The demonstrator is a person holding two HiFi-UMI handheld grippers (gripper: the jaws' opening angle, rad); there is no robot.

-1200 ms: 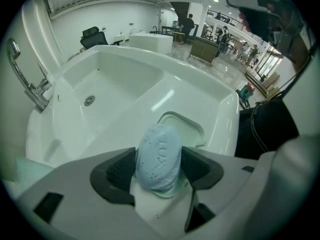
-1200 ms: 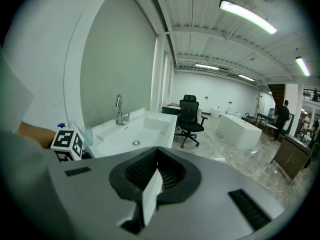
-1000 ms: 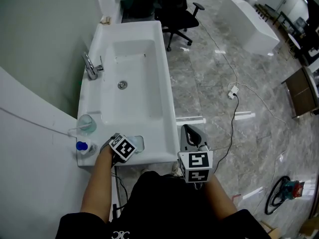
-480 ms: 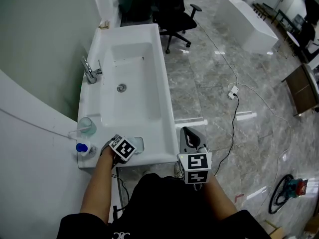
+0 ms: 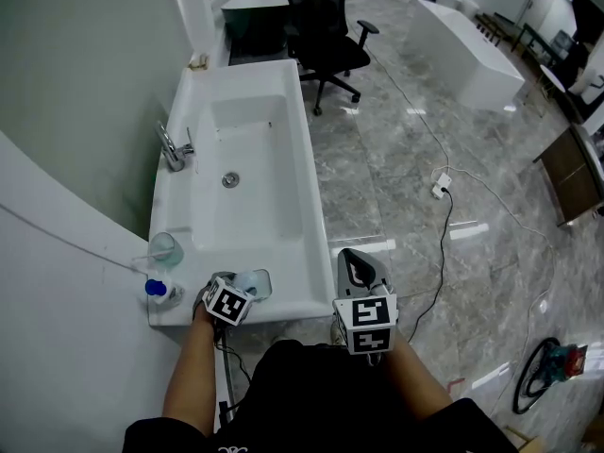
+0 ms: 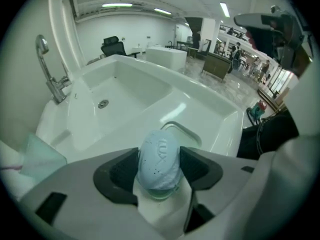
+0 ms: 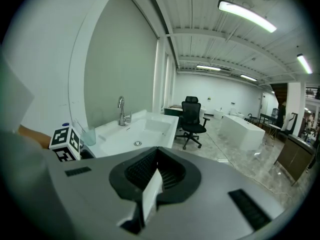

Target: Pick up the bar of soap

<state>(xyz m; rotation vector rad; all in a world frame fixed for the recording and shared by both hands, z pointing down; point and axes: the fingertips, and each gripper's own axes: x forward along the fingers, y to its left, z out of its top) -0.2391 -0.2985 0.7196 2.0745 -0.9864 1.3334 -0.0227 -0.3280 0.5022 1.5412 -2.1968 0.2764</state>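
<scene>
1. Grip: left tongs (image 6: pixel 159 170) pinch the pale blue bar of soap (image 6: pixel 159 156) by its sides, both pads touching it.
2. Position: the soap is at the sink's (image 5: pixel 283 187) near rim, beside the soap dish (image 6: pixel 181 130). It appears lifted clear, but the head view is too small to confirm.
3. The right tongs (image 7: pixel 156 178) are pressed together with nothing between them, held off the sink's right edge.
4. A glass (image 5: pixel 164 246) stands left of the soap dish.

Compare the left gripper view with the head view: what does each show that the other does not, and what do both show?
Left gripper view only: the left gripper shut on the bar of soap, its stamped lettering visible. Head view only: a blue-capped bottle and a white plug on the floor. Both: the white sink, faucet and drain.
</scene>
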